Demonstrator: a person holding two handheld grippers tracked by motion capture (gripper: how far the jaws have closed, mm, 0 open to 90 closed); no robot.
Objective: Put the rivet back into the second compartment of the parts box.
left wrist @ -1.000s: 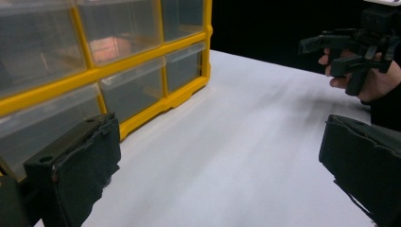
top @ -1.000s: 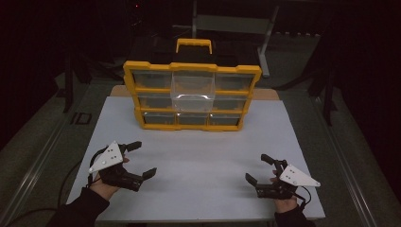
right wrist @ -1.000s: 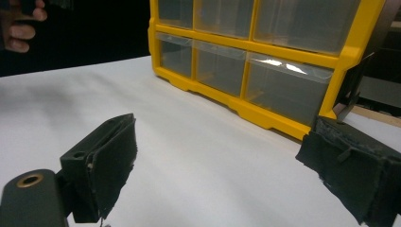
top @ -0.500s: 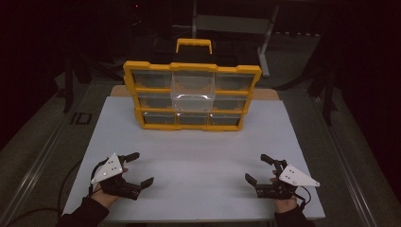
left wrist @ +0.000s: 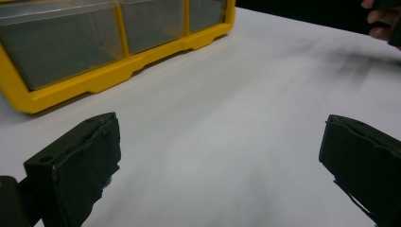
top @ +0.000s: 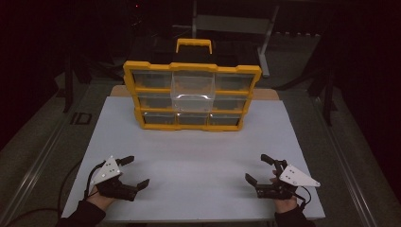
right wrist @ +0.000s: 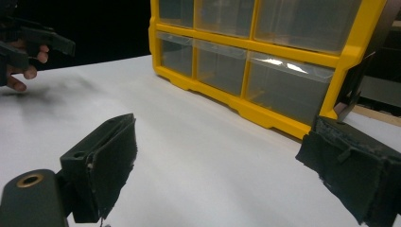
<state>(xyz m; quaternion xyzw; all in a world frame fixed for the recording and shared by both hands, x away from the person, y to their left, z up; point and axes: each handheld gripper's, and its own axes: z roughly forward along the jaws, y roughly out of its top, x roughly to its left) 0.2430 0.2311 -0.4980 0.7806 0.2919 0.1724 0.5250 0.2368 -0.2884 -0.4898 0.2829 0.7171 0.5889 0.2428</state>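
Looking down from the high view, a yellow organizer (top: 191,97) with clear drawers stands at the far middle of the white counter (top: 198,156); its upper middle drawer (top: 193,90) is pulled out toward the person. No brand or writing can be read on it. The left tongs (top: 134,171) sit near the counter's near left corner and the right tongs (top: 259,169) near its near right corner, both spread wide and holding nothing. A broad bare stretch of counter lies between them and the organizer, with dark floor beyond every edge.

From the left gripper view, the jaws stand far apart over bare counter, the organizer's lower drawers up to the left.

From the right gripper view, the jaws are likewise wide apart, the organizer just ahead and the left hand (right wrist: 21,59) far off.
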